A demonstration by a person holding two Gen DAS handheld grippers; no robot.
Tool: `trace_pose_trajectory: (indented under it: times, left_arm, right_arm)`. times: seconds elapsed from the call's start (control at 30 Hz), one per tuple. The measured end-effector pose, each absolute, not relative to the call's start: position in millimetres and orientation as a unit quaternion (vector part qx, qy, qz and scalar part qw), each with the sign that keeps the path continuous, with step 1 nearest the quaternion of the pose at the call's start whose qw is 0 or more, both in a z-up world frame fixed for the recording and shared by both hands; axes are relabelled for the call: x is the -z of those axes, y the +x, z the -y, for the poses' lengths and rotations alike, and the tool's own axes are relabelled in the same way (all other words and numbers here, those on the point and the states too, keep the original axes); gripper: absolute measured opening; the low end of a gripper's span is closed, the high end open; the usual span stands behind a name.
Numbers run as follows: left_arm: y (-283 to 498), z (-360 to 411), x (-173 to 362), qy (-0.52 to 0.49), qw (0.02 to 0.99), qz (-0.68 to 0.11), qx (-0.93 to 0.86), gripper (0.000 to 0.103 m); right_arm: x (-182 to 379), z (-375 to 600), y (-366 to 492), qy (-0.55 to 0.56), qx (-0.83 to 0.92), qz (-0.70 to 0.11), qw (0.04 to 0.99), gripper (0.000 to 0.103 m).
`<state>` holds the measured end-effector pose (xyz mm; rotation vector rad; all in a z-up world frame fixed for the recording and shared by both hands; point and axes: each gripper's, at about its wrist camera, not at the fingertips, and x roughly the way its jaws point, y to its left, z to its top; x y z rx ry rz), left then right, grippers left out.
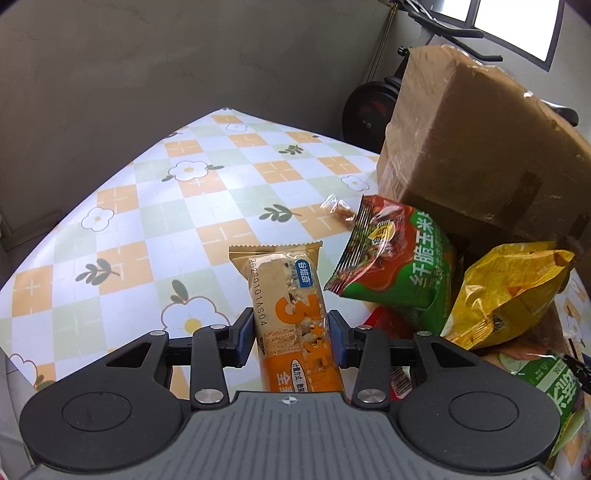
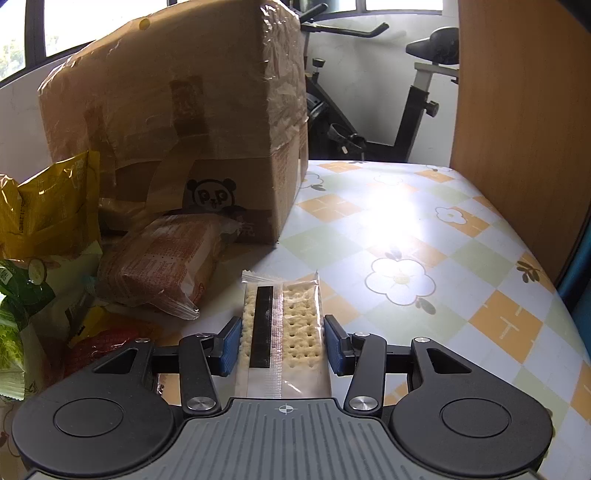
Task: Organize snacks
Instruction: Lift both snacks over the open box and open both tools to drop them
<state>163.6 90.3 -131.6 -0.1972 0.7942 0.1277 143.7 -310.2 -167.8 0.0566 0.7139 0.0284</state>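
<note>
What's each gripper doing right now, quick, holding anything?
Left gripper: shut on the orange cereal bar.
Right gripper: shut on the clear-wrapped cracker pack.

you are working in a room of a home, not a lab or shop. the table (image 2: pixel 424 229) wears a household oilcloth printed with orange and pale green checks and white flowers. behind it stands an exercise bike (image 2: pixel 417 107) with saddle and handlebars, beside a window (image 1: pixel 517 22) letting in daylight; a bare plastered wall (image 1: pixel 147 62) closes the far side. a taped, reused cardboard box (image 2: pixel 207 122) with a panda print sits on the table, and opened retail snack bags (image 1: pixel 406 266) are heaped loosely against it.
</note>
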Motion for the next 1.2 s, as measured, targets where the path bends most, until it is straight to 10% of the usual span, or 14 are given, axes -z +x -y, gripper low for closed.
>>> trace_pose_trajectory:
  times: [0.63, 1.2]
  left_arm:
    - [155, -44, 3, -0.056, 0.970, -0.225, 0.080, 0.043]
    - [283, 50, -42, 0.018, 0.978, -0.168, 0.120, 0.043]
  right_arm:
    - [9, 327, 122, 0.087, -0.045, -0.189, 0.977, 0.043]
    - [-42, 267, 287, 0.064, -0.084, -0.183, 0.977, 0.043]
